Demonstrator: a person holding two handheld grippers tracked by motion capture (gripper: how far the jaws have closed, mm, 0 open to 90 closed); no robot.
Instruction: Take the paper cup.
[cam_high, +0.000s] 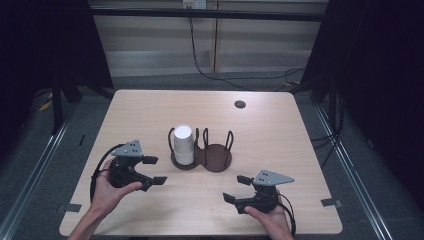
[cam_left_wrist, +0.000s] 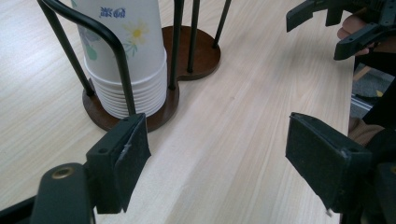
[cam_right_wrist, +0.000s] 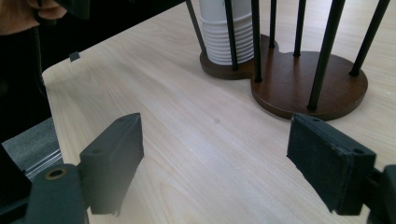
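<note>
A dark wooden cup holder (cam_high: 216, 159) with two round bases and black upright rods stands at the table's middle. Its left ring holds a stack of upside-down white paper cups (cam_high: 183, 145); the right ring has nothing in it. My left gripper (cam_high: 157, 170) is open and hovers just left of the holder, nothing between its pads. In the left gripper view the flower-printed cups (cam_left_wrist: 135, 51) rise beyond my left gripper (cam_left_wrist: 217, 158). My right gripper (cam_high: 234, 188) is open near the front right, short of the holder. The right gripper view shows the holder (cam_right_wrist: 299, 88) ahead of the open right gripper (cam_right_wrist: 215, 158).
The pale wooden table (cam_high: 150, 110) has a round black grommet (cam_high: 240, 104) at its back right. A black cable (cam_high: 200, 65) runs over the floor behind it. Dark curtains flank both sides. The table's front edge lies close under both hands.
</note>
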